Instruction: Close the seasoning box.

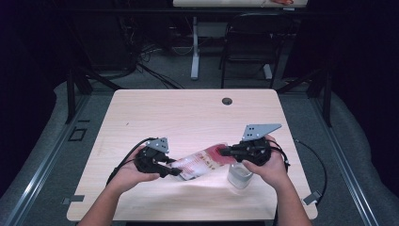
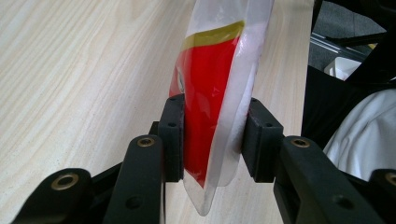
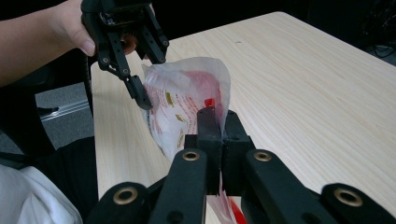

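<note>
A clear plastic pouch (image 1: pixel 202 162) with red and white print hangs between my two grippers above the table's near half. My left gripper (image 1: pixel 175 170) is shut on one end, and in its own view both pads press the pouch (image 2: pixel 210 93) from either side. My right gripper (image 1: pixel 223 151) is shut tight on the other end, pinching a thin edge of the pouch (image 3: pixel 187 98) between its closed jaws (image 3: pixel 218 121). The left gripper's fingers (image 3: pixel 135 86) are seen farther off in the right gripper view, clamped on the pouch's far side.
A clear glass cup (image 1: pixel 240 176) stands on the wooden table (image 1: pixel 188 113) right under my right hand. A cable grommet hole (image 1: pixel 227 100) sits near the far edge. A black chair (image 1: pixel 249 42) and a desk leg stand beyond the table.
</note>
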{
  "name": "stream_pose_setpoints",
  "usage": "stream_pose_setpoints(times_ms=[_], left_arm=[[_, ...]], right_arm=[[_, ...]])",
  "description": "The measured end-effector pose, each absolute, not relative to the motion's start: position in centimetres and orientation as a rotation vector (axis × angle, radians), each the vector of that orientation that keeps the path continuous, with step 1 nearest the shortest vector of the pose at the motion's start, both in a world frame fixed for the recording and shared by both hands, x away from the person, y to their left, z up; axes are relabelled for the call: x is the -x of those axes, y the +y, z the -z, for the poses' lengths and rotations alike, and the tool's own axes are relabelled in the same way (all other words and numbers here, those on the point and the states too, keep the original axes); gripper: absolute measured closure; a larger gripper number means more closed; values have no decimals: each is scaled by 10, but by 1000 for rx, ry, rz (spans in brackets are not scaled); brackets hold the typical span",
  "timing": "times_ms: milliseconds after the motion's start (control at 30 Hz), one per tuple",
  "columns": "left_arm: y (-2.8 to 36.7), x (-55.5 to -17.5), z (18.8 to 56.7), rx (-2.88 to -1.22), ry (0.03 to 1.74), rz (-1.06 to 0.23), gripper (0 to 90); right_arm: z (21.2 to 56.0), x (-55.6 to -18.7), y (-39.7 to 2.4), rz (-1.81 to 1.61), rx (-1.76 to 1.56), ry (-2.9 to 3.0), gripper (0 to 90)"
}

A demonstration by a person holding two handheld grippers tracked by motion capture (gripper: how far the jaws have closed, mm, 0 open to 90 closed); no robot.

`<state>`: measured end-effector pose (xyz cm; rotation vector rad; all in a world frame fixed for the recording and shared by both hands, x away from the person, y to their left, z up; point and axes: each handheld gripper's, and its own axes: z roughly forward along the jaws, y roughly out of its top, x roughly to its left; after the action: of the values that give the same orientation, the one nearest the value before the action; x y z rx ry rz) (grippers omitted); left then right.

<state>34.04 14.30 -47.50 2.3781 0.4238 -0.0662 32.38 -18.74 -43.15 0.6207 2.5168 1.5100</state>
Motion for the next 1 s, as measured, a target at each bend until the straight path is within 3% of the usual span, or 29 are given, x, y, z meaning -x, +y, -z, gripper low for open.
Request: stream_pose_setpoints(times_ms=[1000], left_arm=[[145,-344,461,-2367,427,62,653]], right_arm=[[437,-325,-194,-1525,-653,2505,889]])
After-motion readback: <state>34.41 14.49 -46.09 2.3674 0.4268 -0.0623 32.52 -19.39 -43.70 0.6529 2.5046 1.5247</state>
